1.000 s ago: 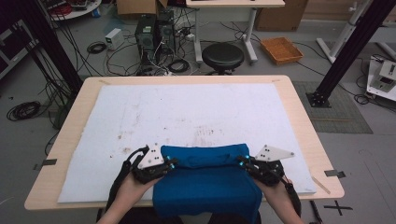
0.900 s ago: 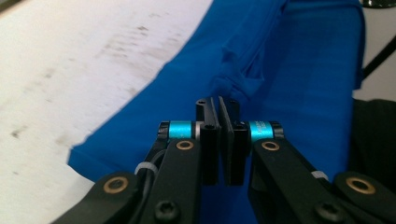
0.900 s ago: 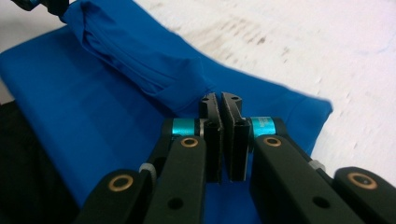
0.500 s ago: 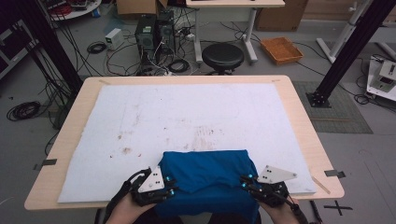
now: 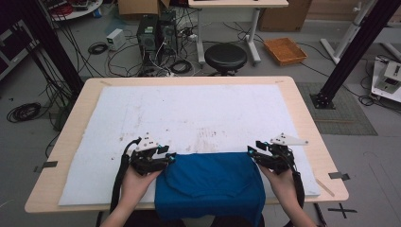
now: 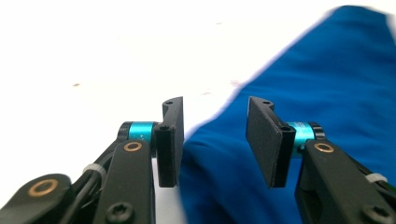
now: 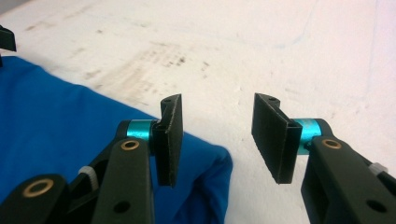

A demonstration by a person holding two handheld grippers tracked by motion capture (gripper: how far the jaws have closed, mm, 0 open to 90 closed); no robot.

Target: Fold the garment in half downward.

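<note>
Since a second ago, pulled toward the near table (image 5: 283,85) edge: blue cloth (image 5: 210,182), now flat, long axis left to right, overhanging. Just opened, holding nothing: left gripper (image 5: 171,157) and right gripper (image 5: 249,152), half-spread at far corners, equally near.

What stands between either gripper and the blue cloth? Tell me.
Nothing visible. The left gripper sits at the blue cloth's far left corner and the right gripper at its far right corner, both open after just letting go, on the white mat.
</note>
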